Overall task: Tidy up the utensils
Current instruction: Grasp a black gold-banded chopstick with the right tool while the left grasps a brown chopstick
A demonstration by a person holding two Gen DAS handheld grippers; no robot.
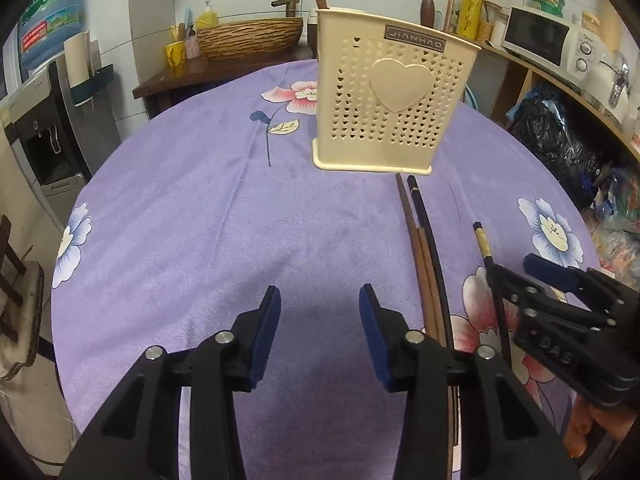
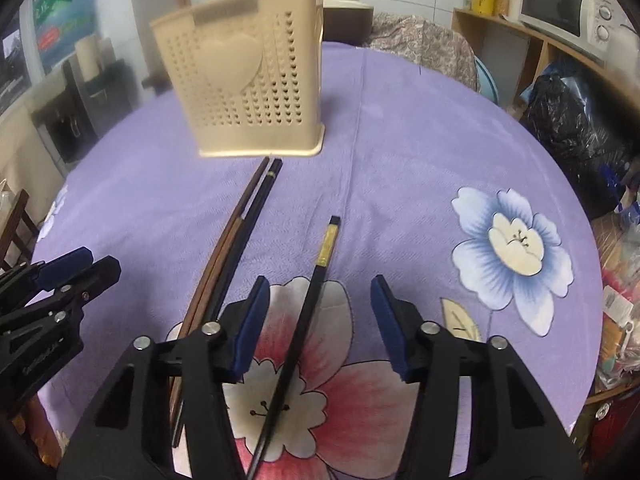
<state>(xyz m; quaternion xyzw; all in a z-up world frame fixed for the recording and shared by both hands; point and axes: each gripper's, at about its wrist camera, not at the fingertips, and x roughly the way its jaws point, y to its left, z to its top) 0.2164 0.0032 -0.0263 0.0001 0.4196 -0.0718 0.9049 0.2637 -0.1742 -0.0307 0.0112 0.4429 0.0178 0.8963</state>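
"JIANHAO" label, upside down, on holder (image 1: 394, 92)

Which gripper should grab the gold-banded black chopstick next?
Right. The right gripper already has its open jaws astride the black chopstick; the left gripper is open over bare tablecloth, off to the side.

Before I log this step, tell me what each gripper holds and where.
Nothing held. The left gripper is open over cloth; the right gripper is open, straddling a black chopstick without touching it.
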